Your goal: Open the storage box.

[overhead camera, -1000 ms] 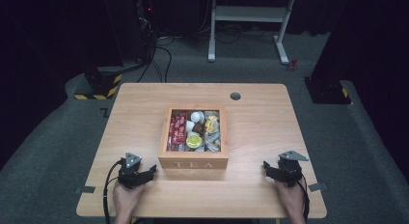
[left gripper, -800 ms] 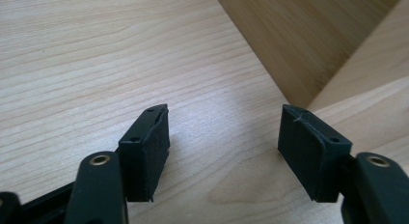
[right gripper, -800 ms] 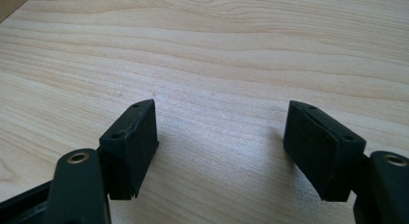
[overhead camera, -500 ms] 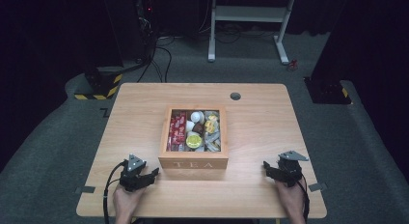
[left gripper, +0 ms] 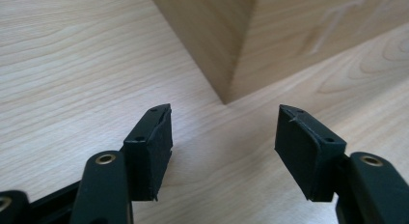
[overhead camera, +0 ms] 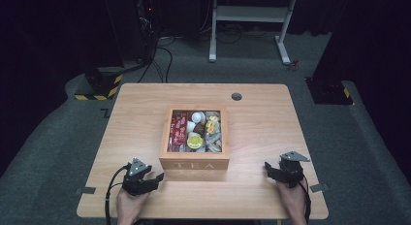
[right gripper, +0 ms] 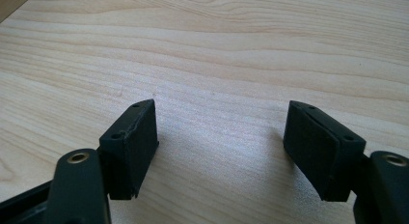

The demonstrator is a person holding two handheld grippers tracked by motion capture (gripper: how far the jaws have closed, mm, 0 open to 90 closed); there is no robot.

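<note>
A lidless wooden box marked TEA stands mid-table, packed with red packets, a yellow-green round item and several pale sachets. My left gripper rests low on the table just off the box's near-left corner, open and holding nothing. In the left gripper view that box corner rises straight ahead of the left gripper. My right gripper sits open near the front right of the table, well apart from the box. The right gripper has bare wood between its jaws.
The light wooden table has a round cable hole at its far edge. Beyond the table stand a white desk frame and black stands with yellow-black striped bases on grey carpet.
My left gripper has crept right and forward toward the box's near-left corner. The right gripper has stayed put.
</note>
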